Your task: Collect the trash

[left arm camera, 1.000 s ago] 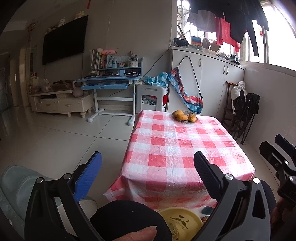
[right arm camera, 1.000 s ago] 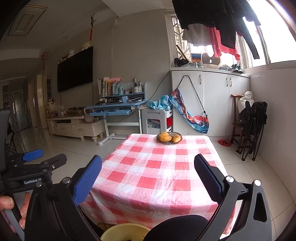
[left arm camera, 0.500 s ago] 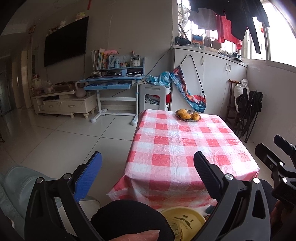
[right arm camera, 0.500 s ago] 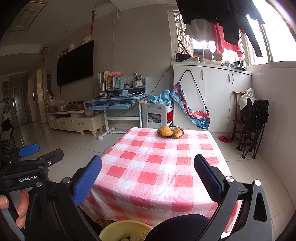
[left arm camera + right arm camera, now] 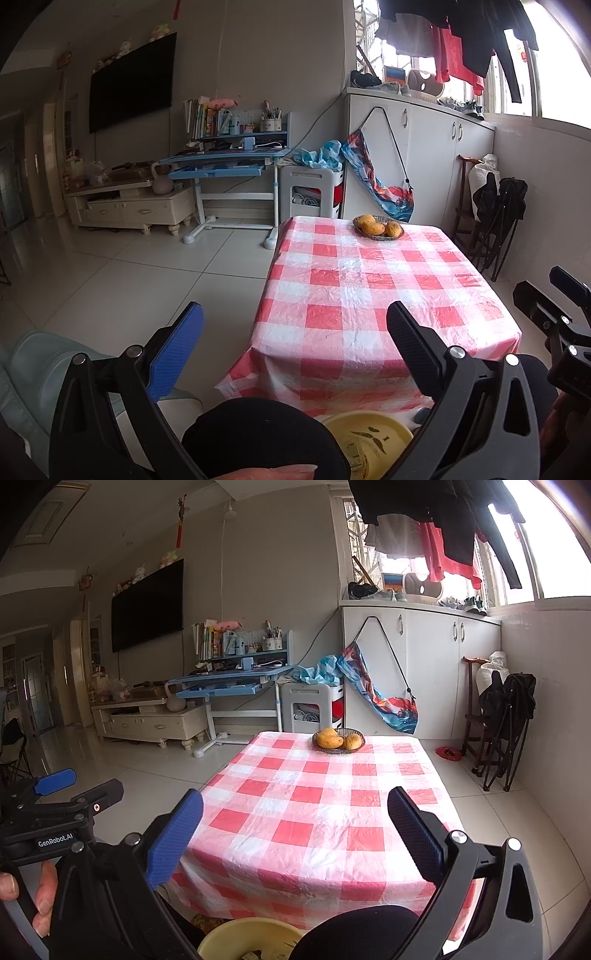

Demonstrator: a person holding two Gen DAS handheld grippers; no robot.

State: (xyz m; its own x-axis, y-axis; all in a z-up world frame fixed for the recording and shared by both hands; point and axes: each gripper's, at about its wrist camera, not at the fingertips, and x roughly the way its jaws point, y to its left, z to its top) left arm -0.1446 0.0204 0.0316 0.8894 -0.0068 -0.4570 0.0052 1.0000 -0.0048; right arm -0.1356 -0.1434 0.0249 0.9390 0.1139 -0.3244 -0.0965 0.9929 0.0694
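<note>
Tiled living-room floor surrounds a low table (image 5: 369,295) under a red-and-white checked cloth, its long axis running away from both cameras toward the white cabinets (image 5: 424,657). Trash itself cannot be made out on the cloth. One yellow bin (image 5: 369,439) sits below the table's near edge; the left wrist view shows its rim with a dark face-like mark, while the right wrist view (image 5: 240,938) looks in at some small scraps, too unclear to name. One woven bowl (image 5: 338,742) stands near the table's far end with what look like three yellow-orange fruits.

Two grippers are in view. The left gripper (image 5: 295,354) is spread wide with nothing between its fingers, and so is the right gripper (image 5: 295,834), both raised short of the table. Only the right wrist view shows the hand (image 5: 33,897) on the left gripper's handle and a red object (image 5: 448,752) on the floor by the folded chairs (image 5: 506,716).
</note>
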